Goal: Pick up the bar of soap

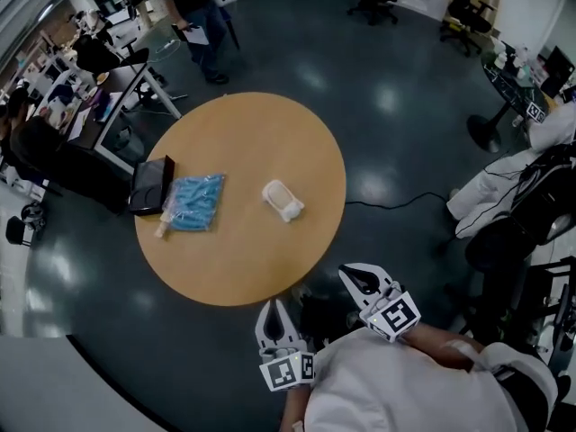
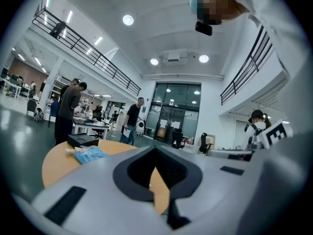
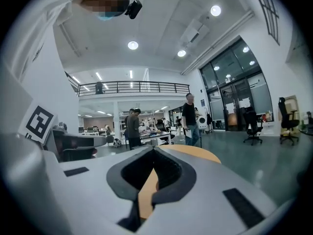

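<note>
The bar of soap, white and oblong, lies near the middle of the round wooden table. Both grippers hang off the table's near edge, close to the person's body and well short of the soap. My left gripper is shut and holds nothing, and its closed jaws fill the left gripper view. My right gripper is likewise shut and holds nothing, its jaws meeting in the right gripper view. Neither gripper view shows the soap; the jaws block it.
A blue plastic packet lies left of the soap, next to a black box at the table's left edge; both appear in the left gripper view, the packet and the box. People stand at desks beyond the table. A cable runs across the floor to the right.
</note>
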`<state>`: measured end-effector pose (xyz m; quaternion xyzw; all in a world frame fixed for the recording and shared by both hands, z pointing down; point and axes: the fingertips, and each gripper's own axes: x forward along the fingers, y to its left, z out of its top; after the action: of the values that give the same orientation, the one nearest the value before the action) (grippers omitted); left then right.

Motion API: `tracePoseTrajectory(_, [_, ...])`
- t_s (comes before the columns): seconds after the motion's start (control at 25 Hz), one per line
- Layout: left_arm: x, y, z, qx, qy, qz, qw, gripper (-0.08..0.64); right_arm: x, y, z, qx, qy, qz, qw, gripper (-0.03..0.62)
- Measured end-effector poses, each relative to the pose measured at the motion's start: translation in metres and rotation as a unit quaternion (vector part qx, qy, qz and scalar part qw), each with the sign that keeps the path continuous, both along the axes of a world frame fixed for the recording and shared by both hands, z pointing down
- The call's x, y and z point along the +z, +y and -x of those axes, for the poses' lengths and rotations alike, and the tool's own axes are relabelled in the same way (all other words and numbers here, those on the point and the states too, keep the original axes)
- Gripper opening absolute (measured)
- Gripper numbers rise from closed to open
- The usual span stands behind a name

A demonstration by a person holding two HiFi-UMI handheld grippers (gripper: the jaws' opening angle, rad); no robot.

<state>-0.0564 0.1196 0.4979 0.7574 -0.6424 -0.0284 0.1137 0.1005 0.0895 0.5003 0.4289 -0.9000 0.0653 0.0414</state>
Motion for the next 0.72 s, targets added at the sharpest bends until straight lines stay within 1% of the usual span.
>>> tracePoseTrajectory(0.2, [-0.008,-0.079,0.034,0.039,-0.001,-0.02,0.999,0.006,0.007,-0.075,0.033,0.033,0.015,-0.003,0.999,0.014])
tracePoseTrajectory(0.28, [-0.011,-0.105,0.047,0.047,0.002,-0.025,0.9986,0.006,0.008,-0.101,0.044,0.04,0.026,-0.004,0.999,0.014])
tracePoseTrajectory(0.4, [-0.011,-0.134,0.064,0.046,0.006,-0.021,0.9987,0.006,0.009,-0.133,0.056,0.05,0.033,-0.004,0.998,0.014])
tracePoseTrajectory(0.56, [-0.012,-0.157,0.073,0.039,0.018,-0.016,0.9989,0.006,0.021,-0.169,0.071,0.041,0.053,0.001,0.998,0.014])
tracePoseTrajectory(0.72, [-0.015,-0.178,0.073,0.034,0.013,-0.025,0.999,0.006,0.058,-0.204,0.083,0.032,0.073,0.029,0.996,0.014])
